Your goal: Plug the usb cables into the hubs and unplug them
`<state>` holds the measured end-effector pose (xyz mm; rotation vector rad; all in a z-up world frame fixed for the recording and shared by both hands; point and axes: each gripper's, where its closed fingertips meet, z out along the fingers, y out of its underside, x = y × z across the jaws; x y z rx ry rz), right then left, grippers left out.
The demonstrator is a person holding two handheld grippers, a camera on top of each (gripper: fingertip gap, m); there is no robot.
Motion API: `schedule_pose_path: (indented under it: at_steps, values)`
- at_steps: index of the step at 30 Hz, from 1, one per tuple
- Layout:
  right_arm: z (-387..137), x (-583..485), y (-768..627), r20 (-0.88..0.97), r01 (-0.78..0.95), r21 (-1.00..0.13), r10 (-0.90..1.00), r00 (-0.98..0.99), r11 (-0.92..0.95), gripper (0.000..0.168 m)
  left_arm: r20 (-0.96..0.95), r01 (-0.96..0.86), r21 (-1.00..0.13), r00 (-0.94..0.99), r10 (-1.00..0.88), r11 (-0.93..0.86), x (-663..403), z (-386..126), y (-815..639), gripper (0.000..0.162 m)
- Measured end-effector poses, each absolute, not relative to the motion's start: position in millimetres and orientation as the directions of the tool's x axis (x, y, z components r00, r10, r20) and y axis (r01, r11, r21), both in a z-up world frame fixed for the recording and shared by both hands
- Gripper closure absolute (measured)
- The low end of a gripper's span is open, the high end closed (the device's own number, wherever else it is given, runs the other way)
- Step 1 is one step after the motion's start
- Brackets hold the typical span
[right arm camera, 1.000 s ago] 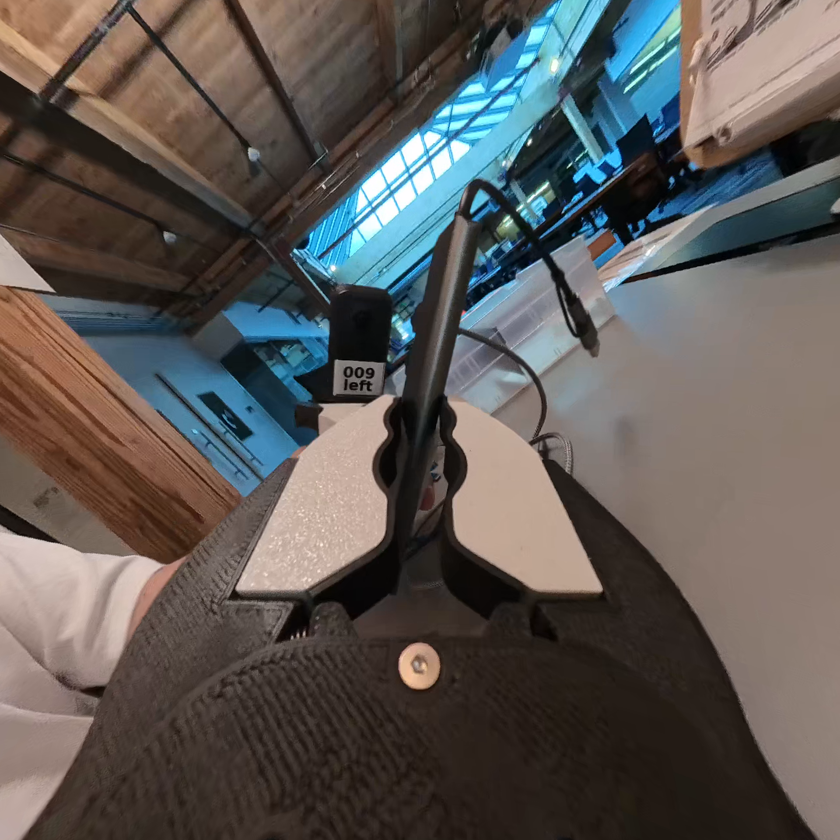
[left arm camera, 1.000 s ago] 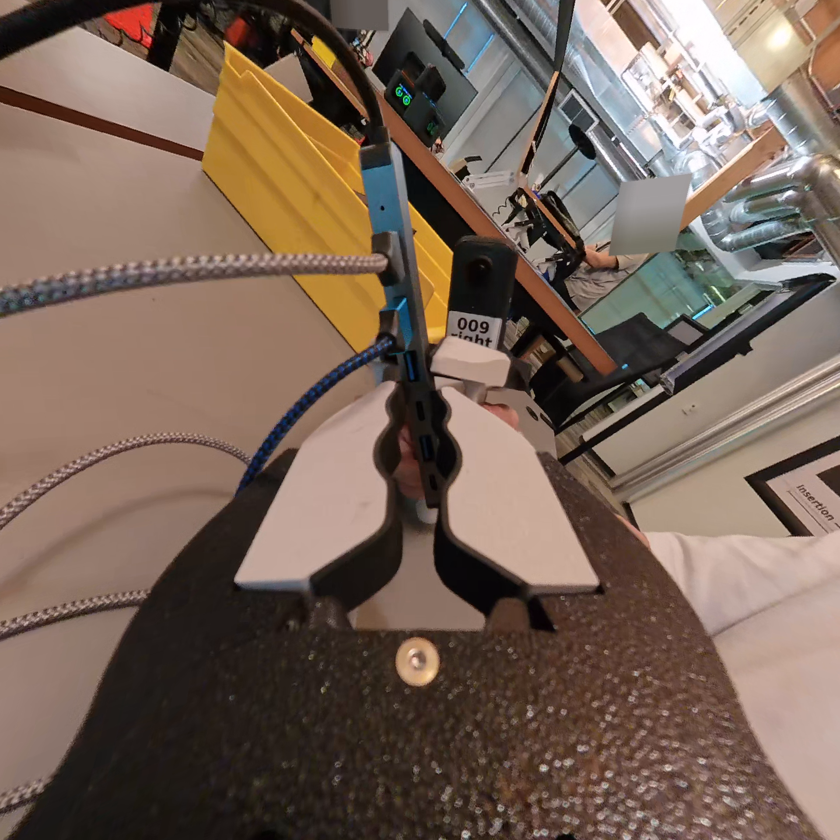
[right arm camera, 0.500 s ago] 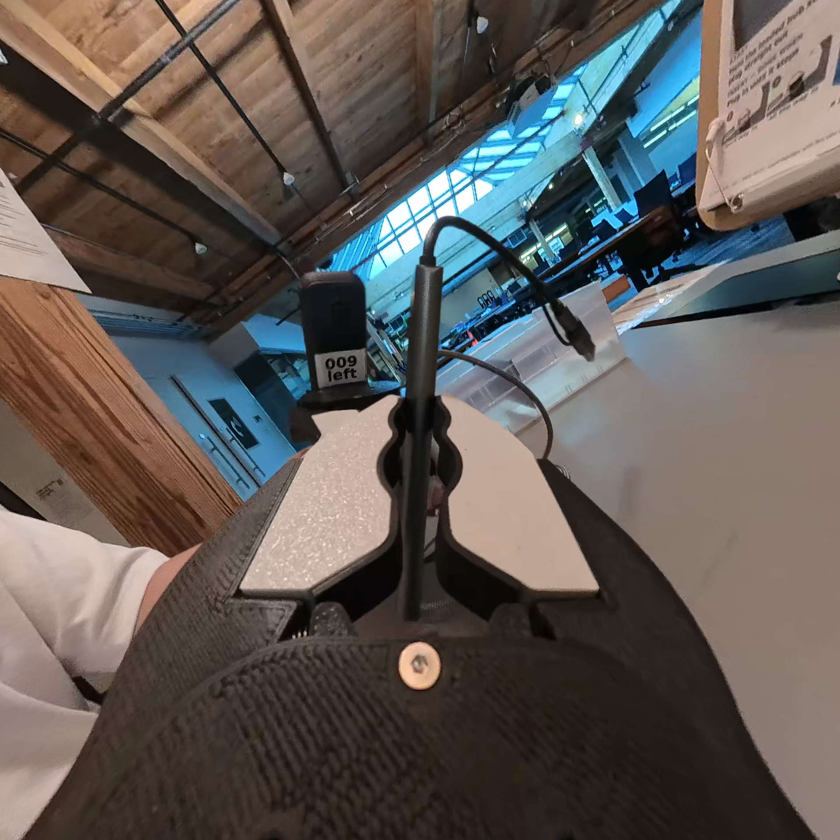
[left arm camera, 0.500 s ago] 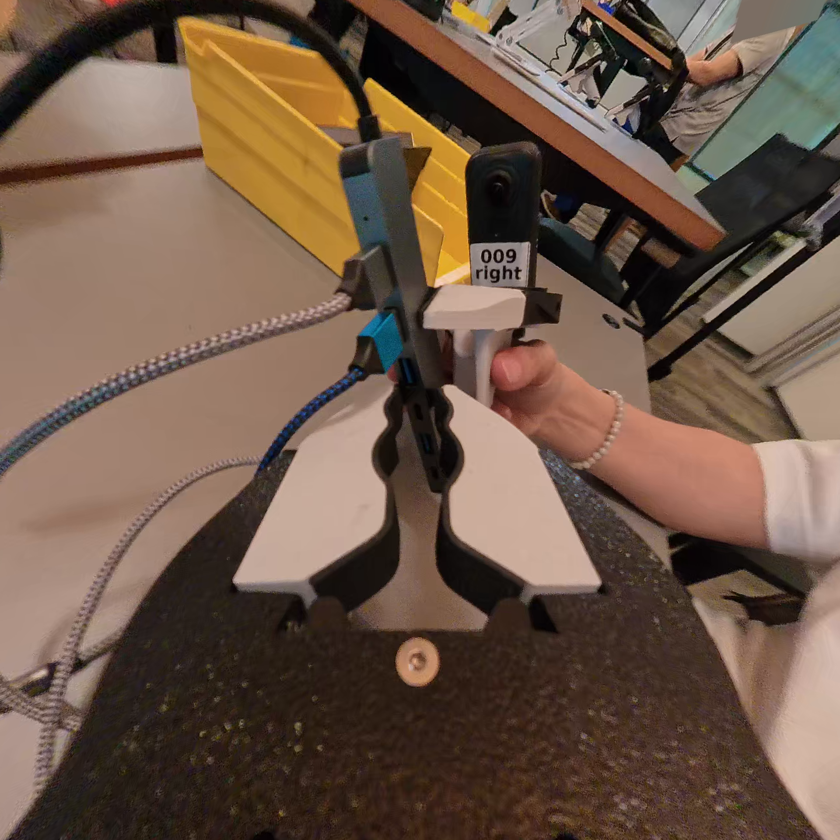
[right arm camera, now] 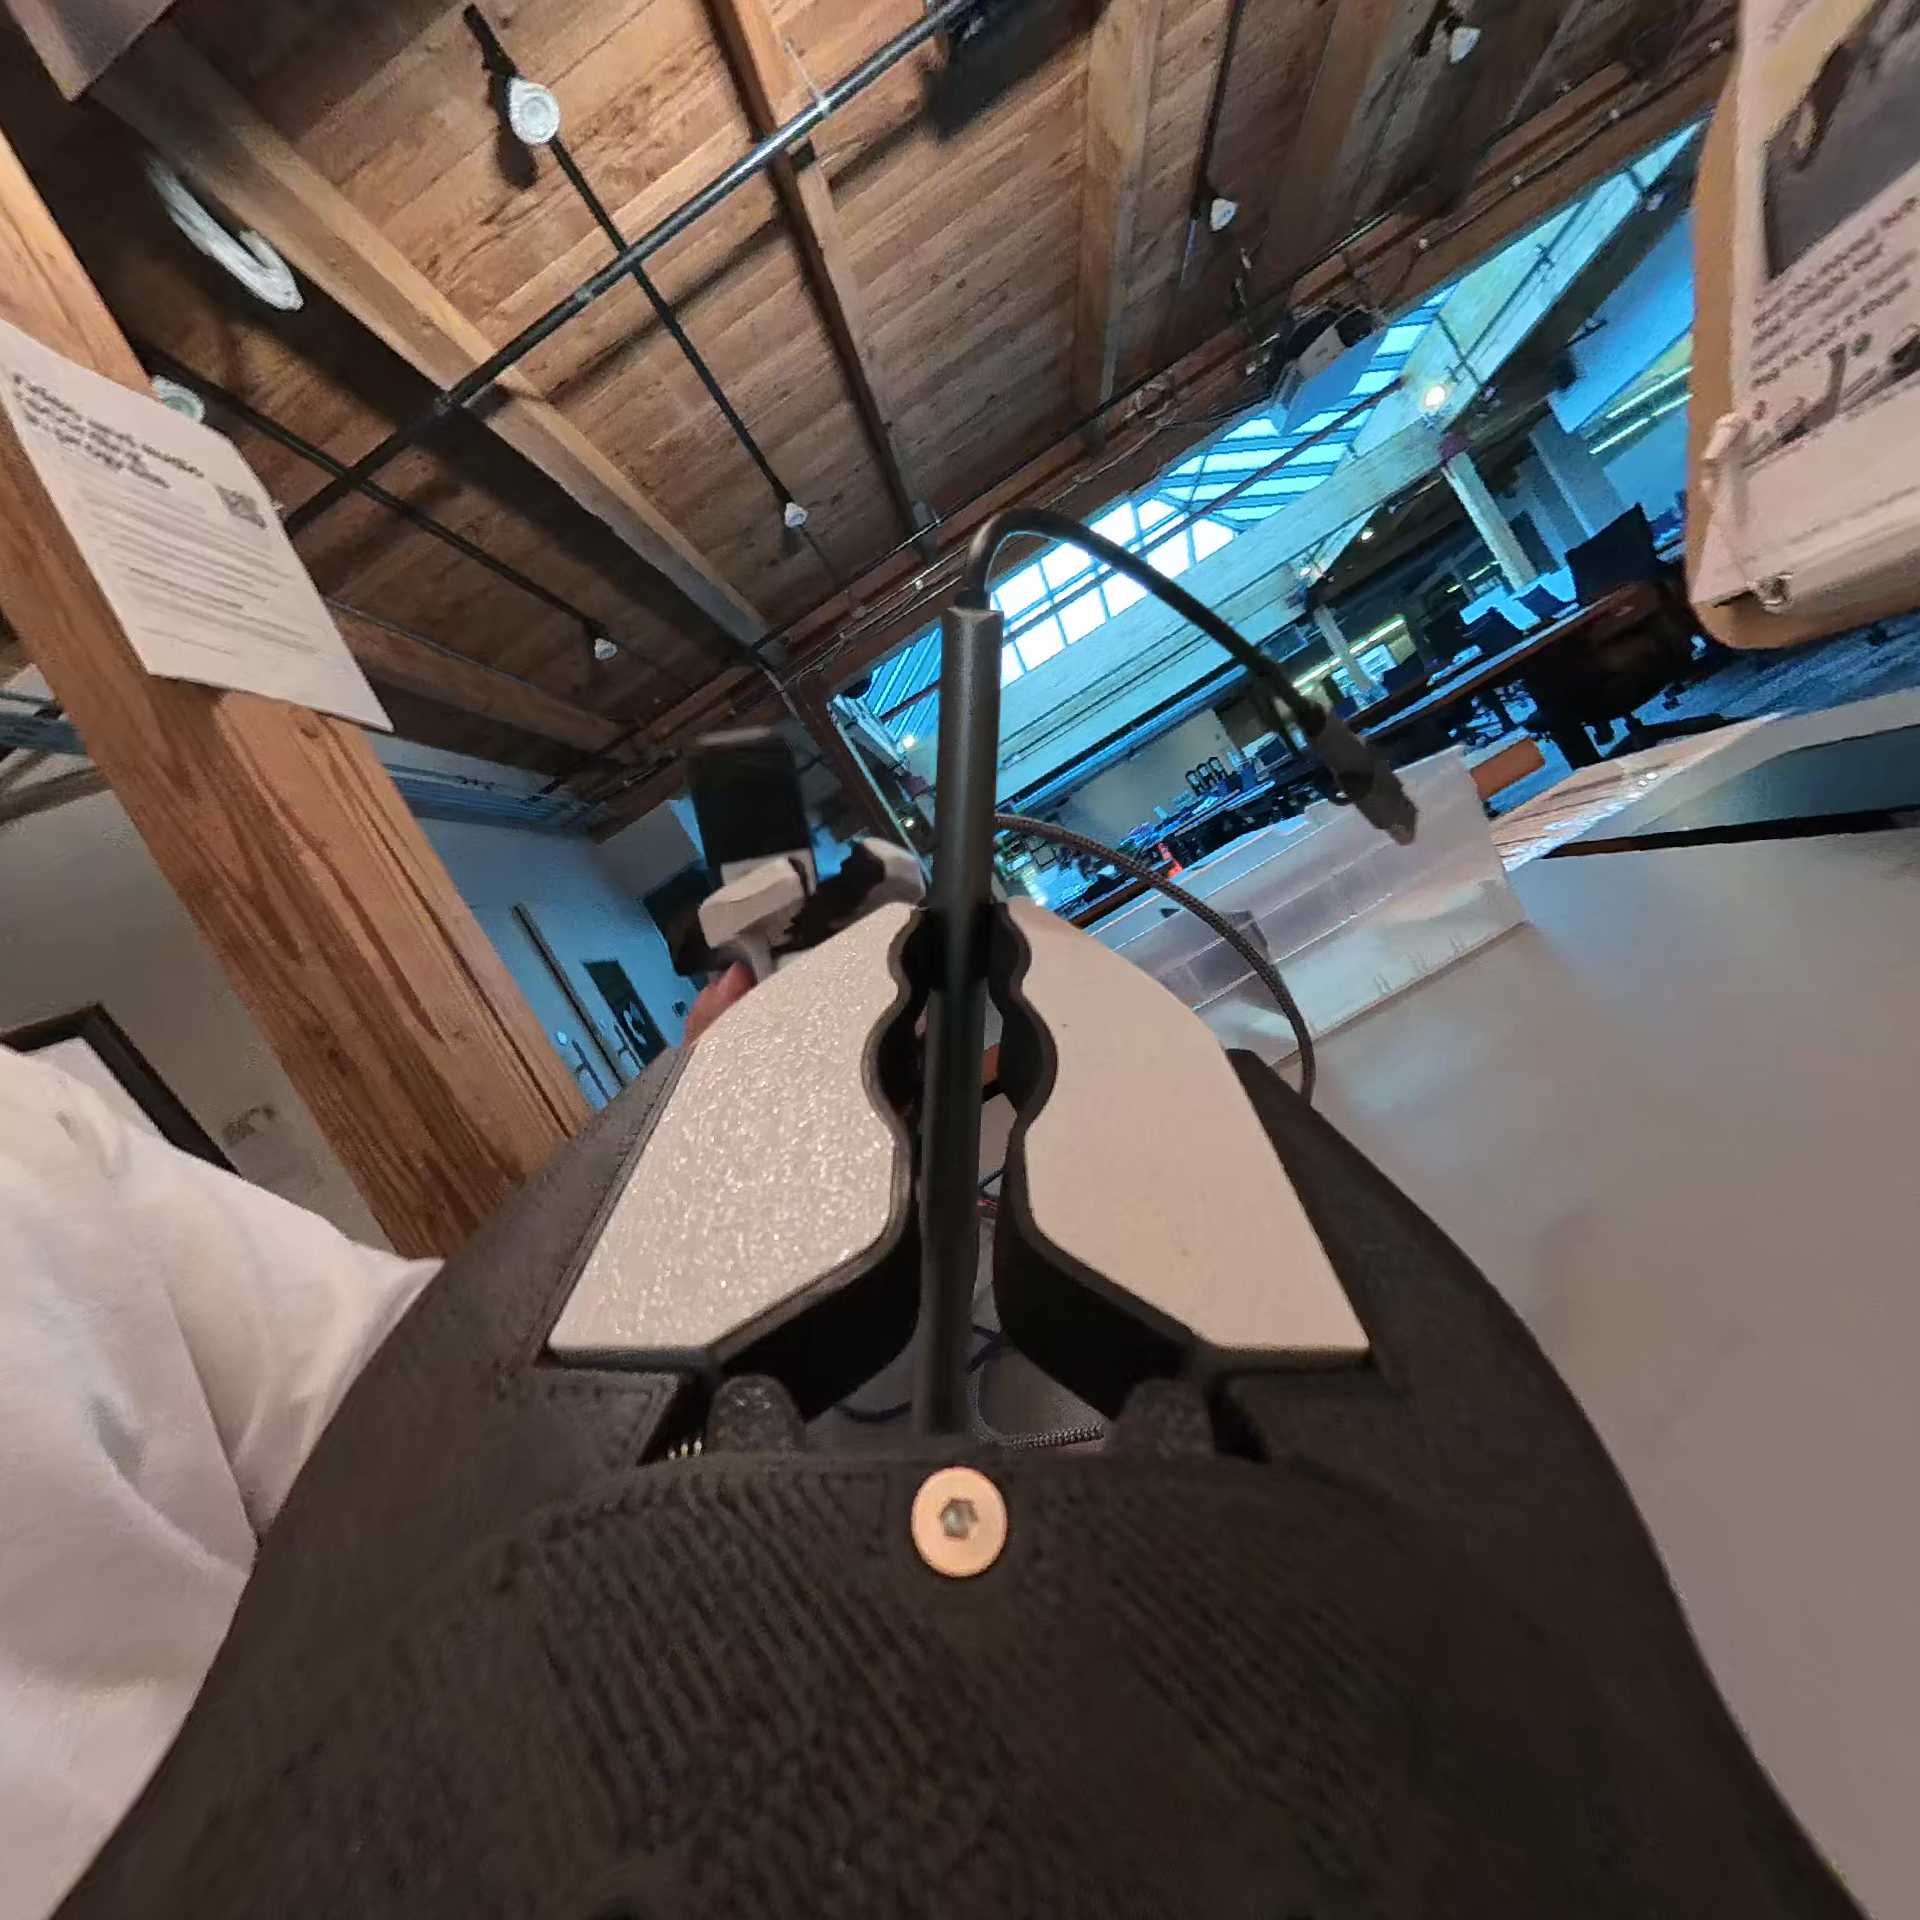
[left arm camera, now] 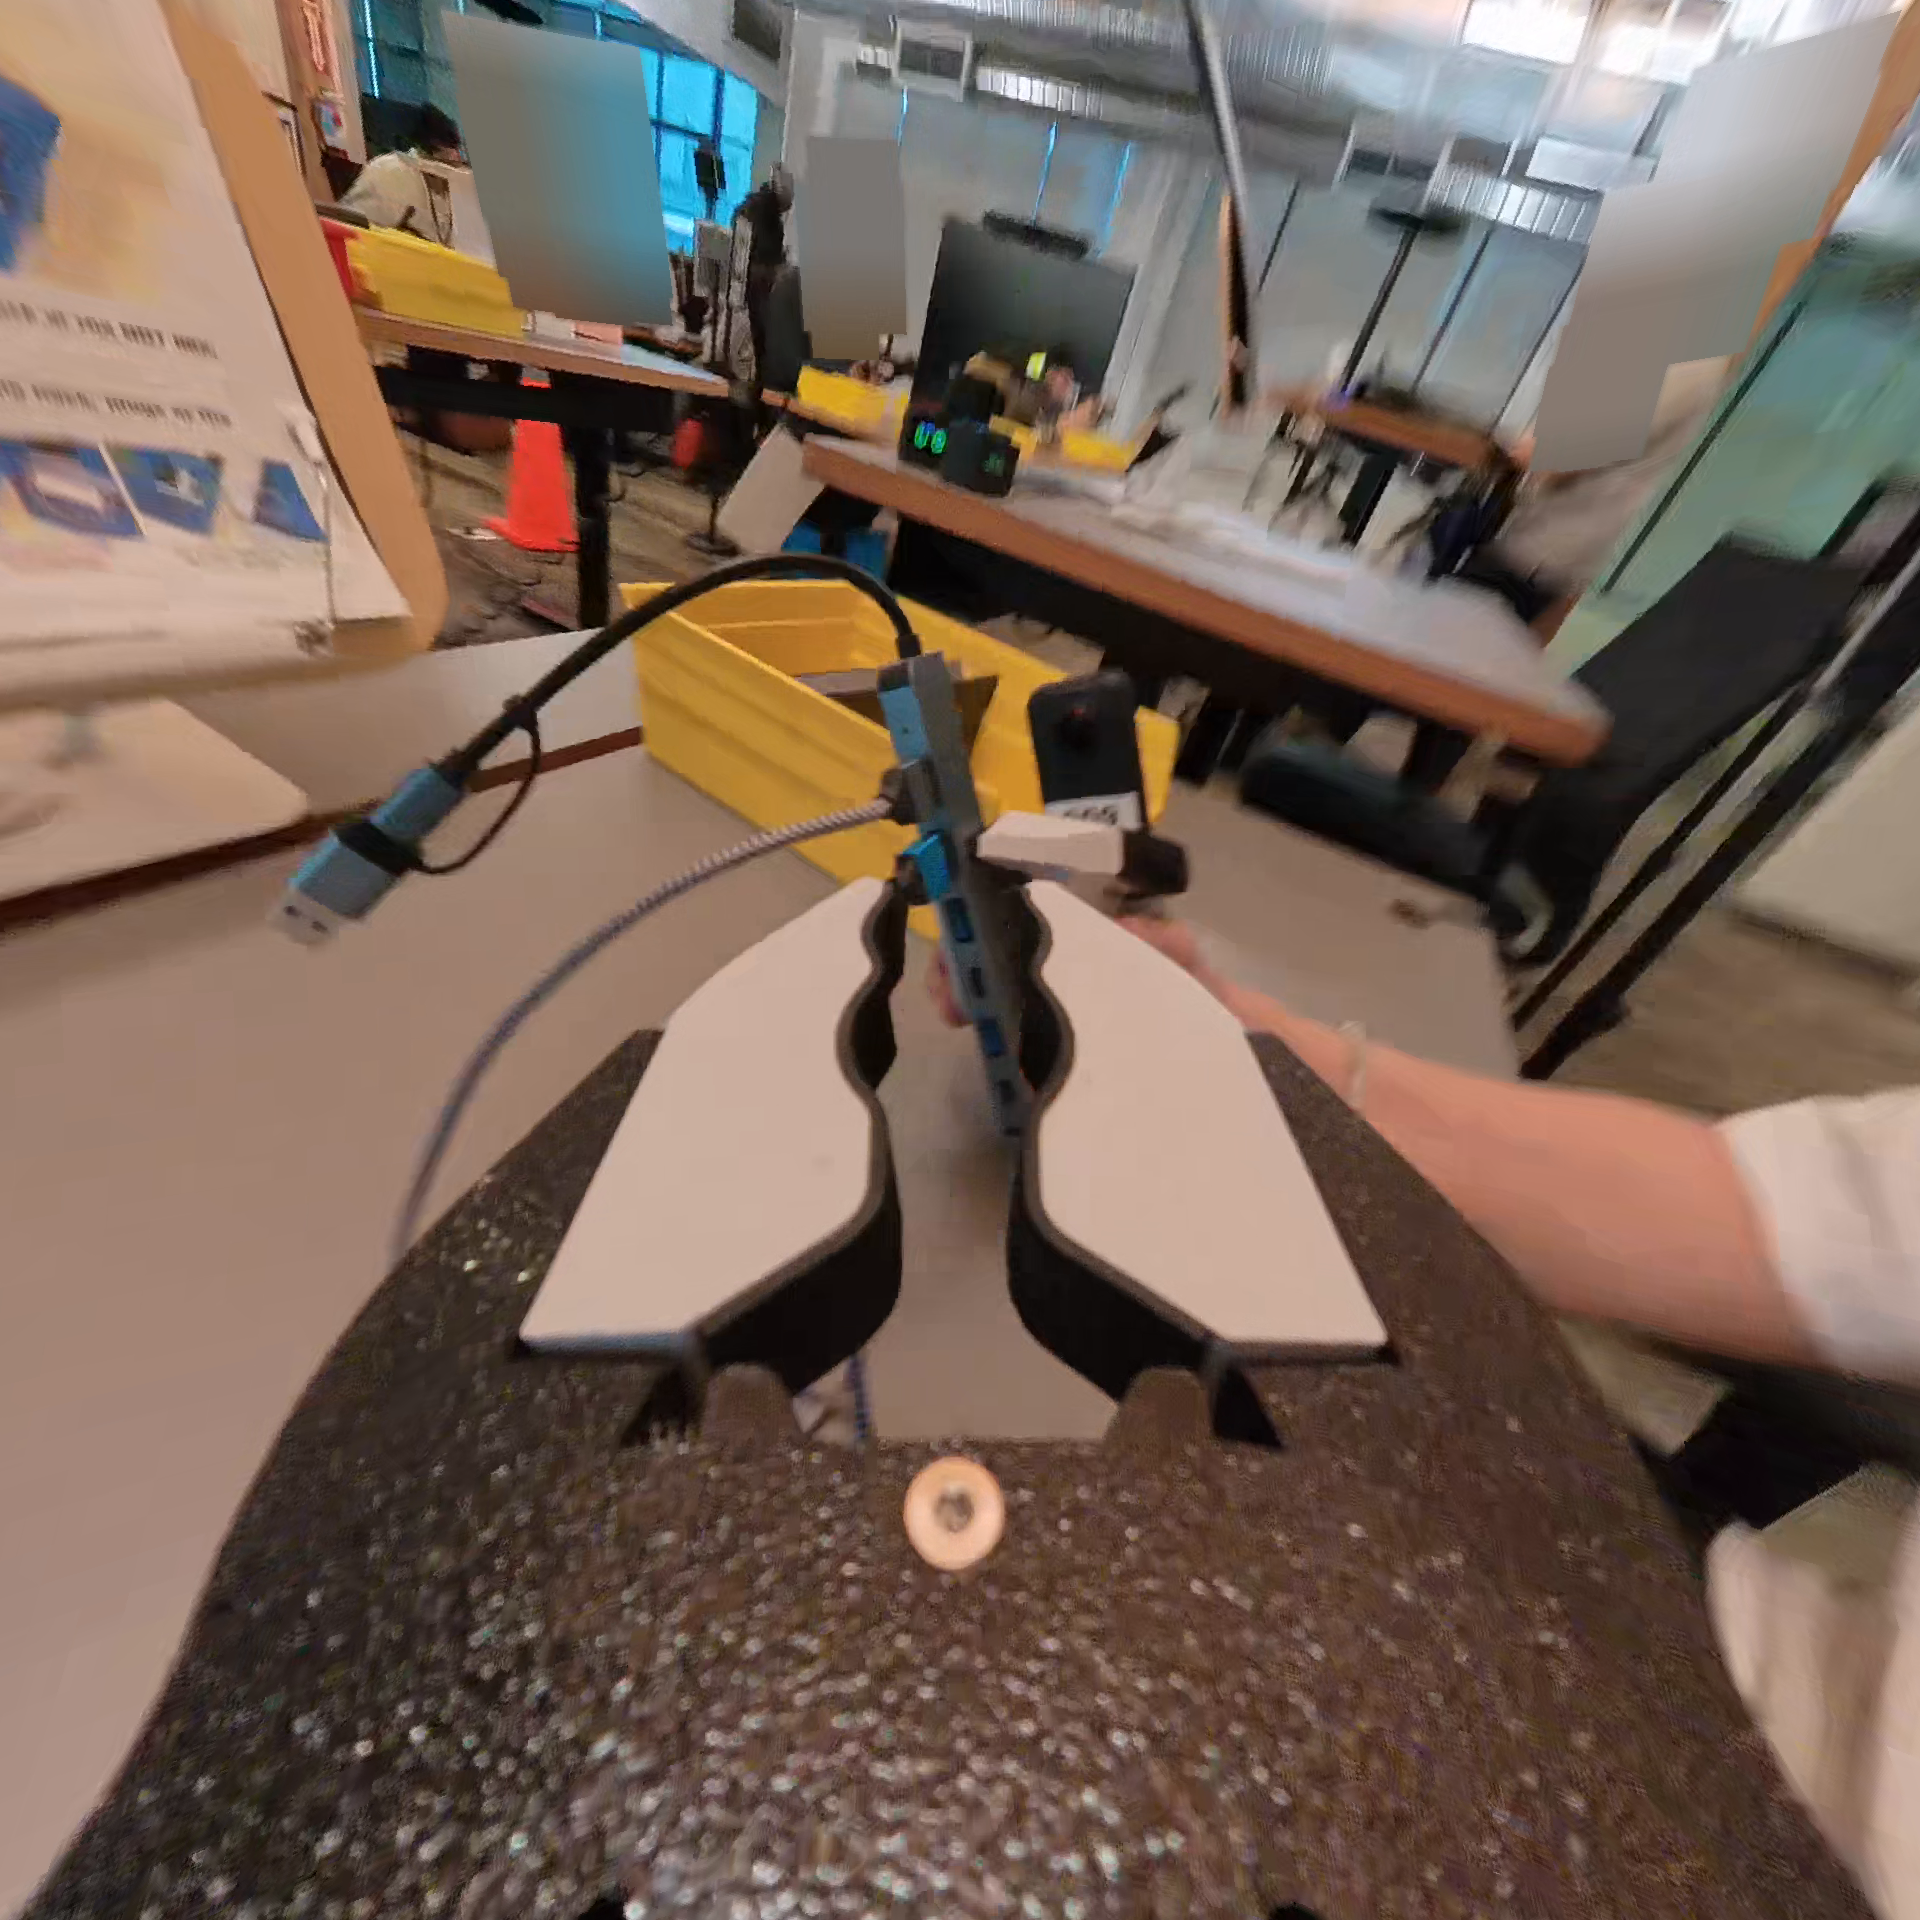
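The hub (left arm camera: 951, 821), a slim grey-blue bar, stands nearly upright above the table (left arm camera: 156, 1091), its long axis running up and slightly away from the left gripper (left arm camera: 951, 940), lower end down between the fingers. In the left wrist view that gripper's jaws stand apart, the hub leaning against the right finger only. The right gripper (right arm camera: 961, 940) has its jaws clamped on the hub's thin edge. A black lead (left arm camera: 665, 623) arcs from the hub's top end over to the left and ends in a blue plug (left arm camera: 358, 868) hanging free above the table. A braided cable (left arm camera: 665, 904) is plugged into the hub's left side, with a blue connector (left arm camera: 930, 862) seated just below it. A yellow bin (left arm camera: 748, 707) sits behind the hub.
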<state>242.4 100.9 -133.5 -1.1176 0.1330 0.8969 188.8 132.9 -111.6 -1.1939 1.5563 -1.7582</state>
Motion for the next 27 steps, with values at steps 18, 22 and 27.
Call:
schedule_pose_path:
  at_steps: [18, 22, 27]
  values:
    - [-131, 210, 102, -0.423, -0.626, -0.772, 0.645, 0.637, 0.112, 0.158, 0.189, -0.258, -0.966, -0.605, -0.774, -0.034, 195, -137, 116, 0.156]
    - [-139, 208, 105, -0.425, -0.588, -0.806, 0.623, 0.657, 0.071, 0.158, 0.177, -0.307, -0.951, -0.613, -0.770, 0.026, 192, -147, 117, 0.156]
    - [-148, 202, 108, -0.405, -0.514, -0.858, 0.597, 0.693, 0.015, 0.157, 0.128, -0.353, -0.928, -0.611, -0.781, 0.123, 187, -158, 120, 0.156]
